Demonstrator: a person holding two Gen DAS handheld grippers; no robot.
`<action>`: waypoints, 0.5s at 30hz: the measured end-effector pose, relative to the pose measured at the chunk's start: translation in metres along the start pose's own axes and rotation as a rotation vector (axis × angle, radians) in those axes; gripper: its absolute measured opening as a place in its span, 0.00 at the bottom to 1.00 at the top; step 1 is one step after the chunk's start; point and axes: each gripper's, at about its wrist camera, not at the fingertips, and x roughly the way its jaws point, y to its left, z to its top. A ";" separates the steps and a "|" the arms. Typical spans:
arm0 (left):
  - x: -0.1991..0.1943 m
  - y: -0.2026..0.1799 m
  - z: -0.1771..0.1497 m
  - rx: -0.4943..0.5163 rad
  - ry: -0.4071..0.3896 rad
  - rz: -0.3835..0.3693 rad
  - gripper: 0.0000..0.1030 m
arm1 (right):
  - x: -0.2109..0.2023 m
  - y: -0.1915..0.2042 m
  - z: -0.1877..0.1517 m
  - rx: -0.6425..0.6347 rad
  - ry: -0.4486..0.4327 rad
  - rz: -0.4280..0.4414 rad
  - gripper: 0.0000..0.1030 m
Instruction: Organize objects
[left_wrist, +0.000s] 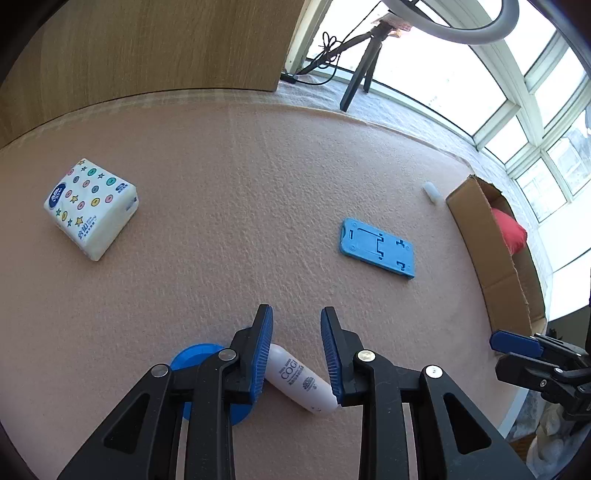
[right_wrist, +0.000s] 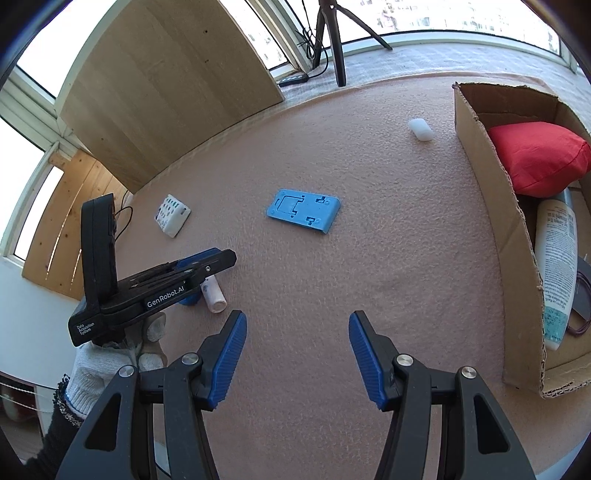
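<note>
Sorting stood partway: box (right_wrist: 480, 155) at 3 o'clock held cushion (right_wrist: 535, 158), bottle (right_wrist: 557, 251). Left gripper (left_wrist: 297, 354) clamped tube (left_wrist: 295, 380); right gripper (right_wrist: 297, 354) half-open, empty. Tissues (left_wrist: 90, 206), plate (right_wrist: 303, 210) remained.

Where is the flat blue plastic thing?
The flat blue plastic plate lies mid-carpet, between the patterned tissue pack on the left and the cardboard box on the right.

Carpet (left_wrist: 229, 184) rough, matt; box (right_wrist: 491, 206) corrugated cardboard; bottle (left_wrist: 295, 380) smooth glossy plastic.
</note>
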 end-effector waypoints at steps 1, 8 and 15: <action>-0.010 0.005 -0.001 -0.014 -0.022 0.006 0.29 | 0.000 0.001 0.001 -0.002 -0.001 0.002 0.52; -0.044 0.035 -0.020 -0.079 -0.046 0.035 0.29 | 0.011 0.002 0.007 -0.010 0.010 0.006 0.52; -0.056 0.013 -0.046 -0.047 -0.061 0.043 0.29 | 0.023 0.008 0.009 -0.032 0.032 0.010 0.52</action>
